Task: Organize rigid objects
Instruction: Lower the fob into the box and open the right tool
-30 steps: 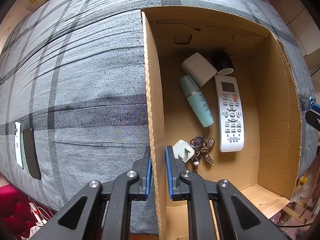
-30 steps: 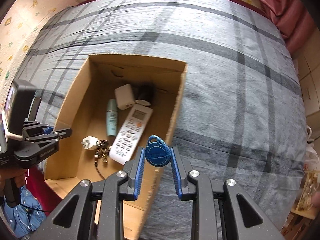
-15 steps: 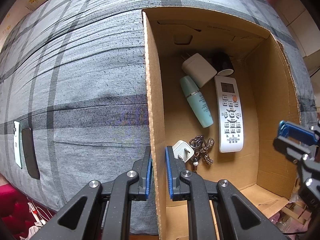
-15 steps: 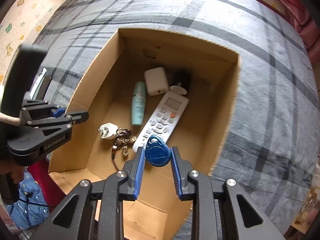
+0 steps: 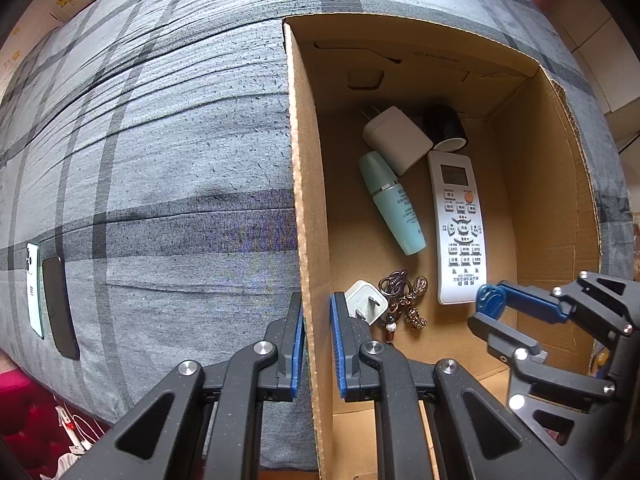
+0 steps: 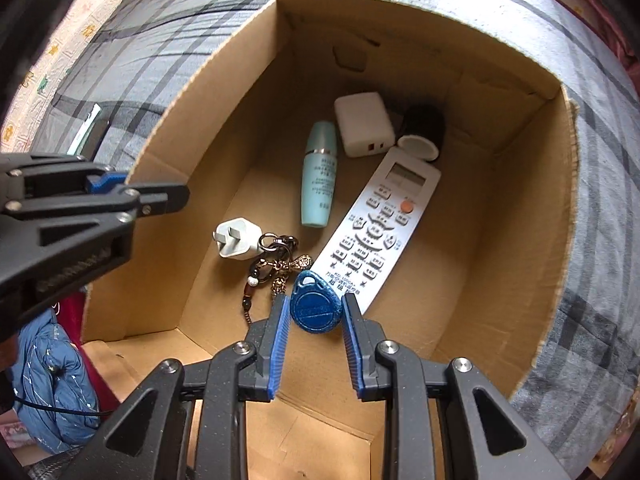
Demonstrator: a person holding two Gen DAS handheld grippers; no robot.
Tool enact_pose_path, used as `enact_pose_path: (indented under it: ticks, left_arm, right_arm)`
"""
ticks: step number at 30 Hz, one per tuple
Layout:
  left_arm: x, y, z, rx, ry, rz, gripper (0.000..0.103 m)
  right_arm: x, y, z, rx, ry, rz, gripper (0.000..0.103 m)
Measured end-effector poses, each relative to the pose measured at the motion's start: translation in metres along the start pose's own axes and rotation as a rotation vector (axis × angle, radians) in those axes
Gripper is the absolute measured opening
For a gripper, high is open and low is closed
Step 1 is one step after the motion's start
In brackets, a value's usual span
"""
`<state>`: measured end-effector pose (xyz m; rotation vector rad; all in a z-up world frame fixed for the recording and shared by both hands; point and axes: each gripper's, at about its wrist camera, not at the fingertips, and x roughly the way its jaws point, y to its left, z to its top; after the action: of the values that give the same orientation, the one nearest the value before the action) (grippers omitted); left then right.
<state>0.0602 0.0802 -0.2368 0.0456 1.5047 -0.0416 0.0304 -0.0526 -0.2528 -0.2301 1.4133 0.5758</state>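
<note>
— What is your right gripper (image 6: 315, 330) holding?

— Your right gripper is closed on a blue key tag (image 6: 315, 308), one pad pressing each edge. You hold the tag above the floor of the cardboard box (image 6: 532, 216), over the near end of the white remote (image 6: 378, 232).

— And your left?

— Your left gripper (image 5: 317, 346) is clamped on the box's side wall, one pad outside, one inside, nearly shut.

— What lies in the box?

— A teal bottle (image 5: 392, 202) beside the remote, a big white charger (image 5: 397, 139) touching a black cup (image 5: 445, 128) at the far end, a small white plug (image 5: 366, 301) just beside a keyring (image 5: 404, 298). Two phones (image 5: 48, 290) lie on the grey checked bedcover (image 5: 160, 152), well apart from the box.
</note>
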Motion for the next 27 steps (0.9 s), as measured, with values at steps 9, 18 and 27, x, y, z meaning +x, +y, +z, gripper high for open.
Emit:
enact_pose_path:
  ticks: [9,18,27]
  left_arm:
    - [0.0,0.0,0.0,-0.001,-0.001,-0.001,0.013]
    - [0.0,0.0,0.001,-0.001,-0.001,-0.001,0.013]
    - [0.0,0.0,0.001,0.0,-0.002,0.0,0.013]
  right_arm:
    - [0.022,-0.006,-0.001,0.019,0.032,0.007,0.027]
    - [0.024,-0.005,-0.002,0.019,0.027,0.011,0.029]
    - [0.014,0.004,0.008,0.015,-0.009,0.002,0.043]
